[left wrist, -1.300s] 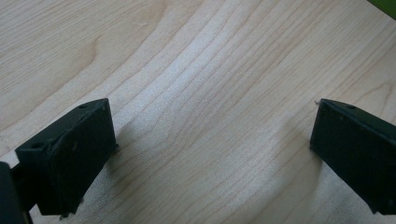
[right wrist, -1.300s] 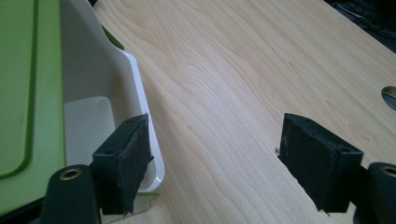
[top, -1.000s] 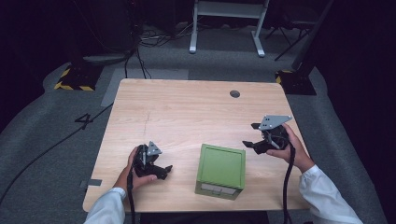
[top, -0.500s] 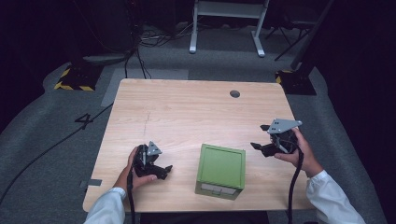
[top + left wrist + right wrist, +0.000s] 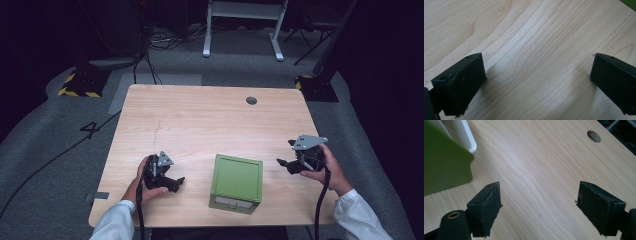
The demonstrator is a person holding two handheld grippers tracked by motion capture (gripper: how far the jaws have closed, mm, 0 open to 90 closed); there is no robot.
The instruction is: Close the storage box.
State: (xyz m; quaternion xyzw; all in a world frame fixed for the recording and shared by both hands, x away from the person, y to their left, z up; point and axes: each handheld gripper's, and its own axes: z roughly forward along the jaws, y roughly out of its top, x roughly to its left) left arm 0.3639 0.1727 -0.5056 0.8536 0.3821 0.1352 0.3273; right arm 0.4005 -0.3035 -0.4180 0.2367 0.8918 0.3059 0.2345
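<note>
- One green box (image 5: 236, 183) stands on the desk (image 5: 210, 125) between the two grippers, touching neither; its front label is too small to read; in the right gripper view it is cut off at the left edge
- Left gripper (image 5: 172, 184): fingers (image 5: 461, 85) wide apart over bare wood, holding nothing
- Right gripper (image 5: 286, 164): fingers (image 5: 486, 207) have just been opening, nothing between them
- One round hole (image 5: 251, 100) in the desk; a "4" (image 5: 89, 129) marked on the floor
</note>
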